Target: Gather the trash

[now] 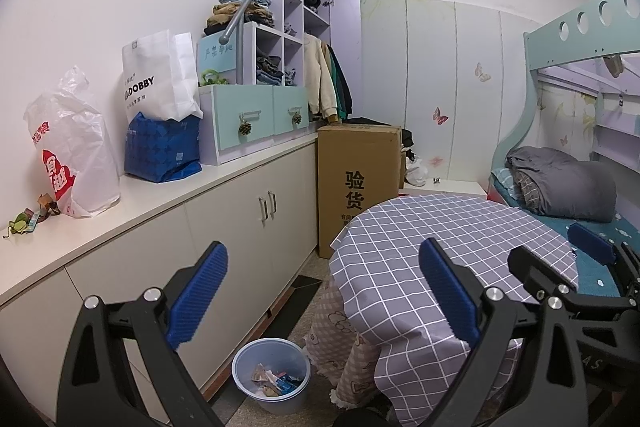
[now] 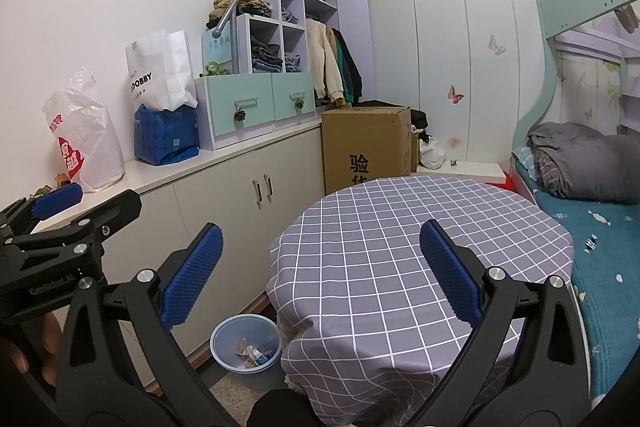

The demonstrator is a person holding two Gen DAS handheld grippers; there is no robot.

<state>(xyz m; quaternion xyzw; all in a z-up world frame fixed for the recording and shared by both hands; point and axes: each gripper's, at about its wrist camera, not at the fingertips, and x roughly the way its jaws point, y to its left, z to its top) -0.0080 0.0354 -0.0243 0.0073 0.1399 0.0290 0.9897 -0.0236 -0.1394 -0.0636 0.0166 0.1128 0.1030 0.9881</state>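
Your blue bin (image 1: 271,375) is sitting on the floor beside the checkered table (image 1: 452,239), wrappers (image 1: 274,379) piled inside. You're holding both the left gripper (image 1: 324,295) and right gripper (image 2: 320,271) above the table, jaws gaping wide, gripping nothing.

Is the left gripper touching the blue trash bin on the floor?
Apart. The left wrist view shows the left gripper with jaws open and empty, held high above the blue trash bin, with bare floor and cabinet front visible between them.

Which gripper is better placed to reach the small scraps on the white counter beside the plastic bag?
Probably the left gripper: it is open, empty and nearer the counter. The scraps lie at its left; the right gripper faces the table.
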